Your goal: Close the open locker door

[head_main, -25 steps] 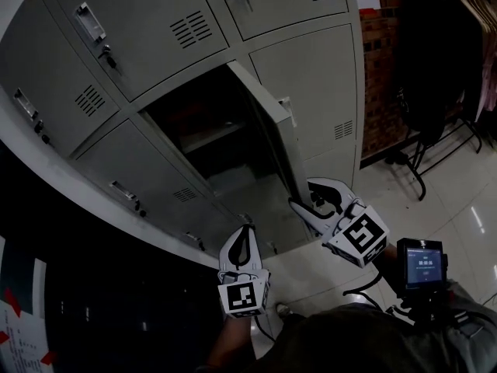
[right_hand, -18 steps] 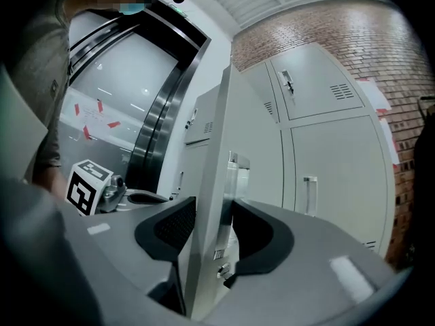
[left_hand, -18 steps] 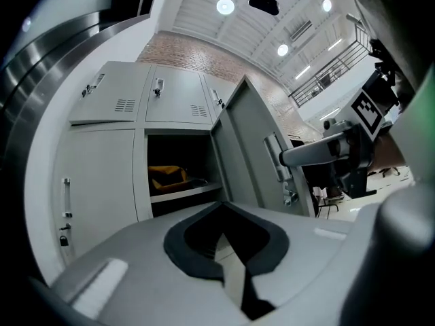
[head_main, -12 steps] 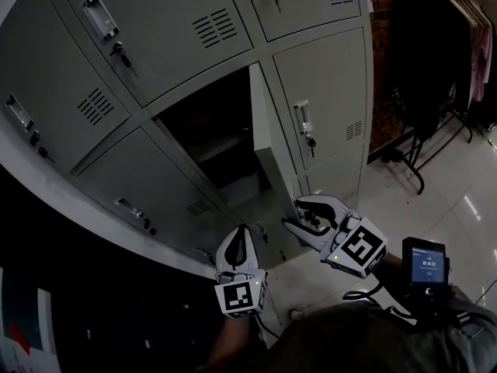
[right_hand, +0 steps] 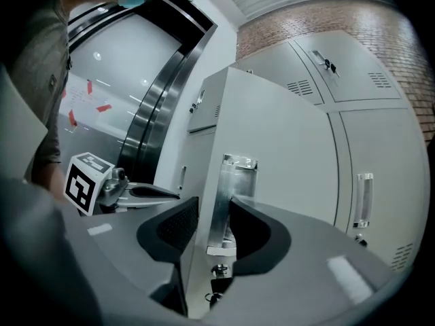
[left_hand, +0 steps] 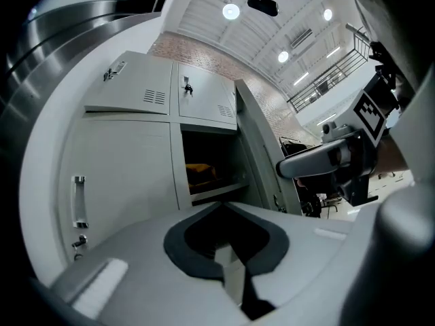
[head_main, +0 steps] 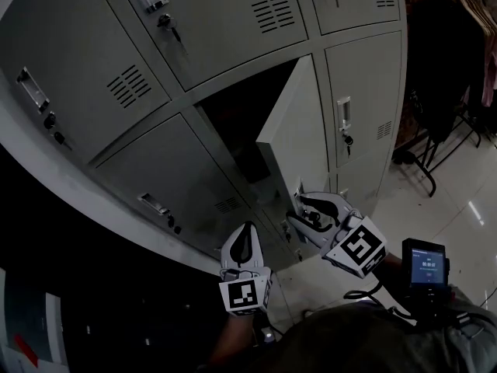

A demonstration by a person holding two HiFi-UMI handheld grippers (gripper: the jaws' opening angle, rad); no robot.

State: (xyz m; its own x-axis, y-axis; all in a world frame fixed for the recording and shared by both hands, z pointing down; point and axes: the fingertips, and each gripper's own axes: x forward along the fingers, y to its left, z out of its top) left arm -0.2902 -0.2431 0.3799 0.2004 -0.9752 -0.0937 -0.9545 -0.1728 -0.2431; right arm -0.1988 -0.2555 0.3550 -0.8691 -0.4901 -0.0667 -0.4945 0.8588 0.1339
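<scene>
Door (head_main: 299, 123): half open, standing out from locker (head_main: 194, 22).
Right gripper (head_main: 296, 208): jaws closing astride door's free edge by handle (right_hand: 236, 182), not yet clamped.
Left gripper (head_main: 247, 230): jaws pressed together, empty.
We judge best method: push door face along hinge arc, pull pads clear before edge meets locker.
</scene>
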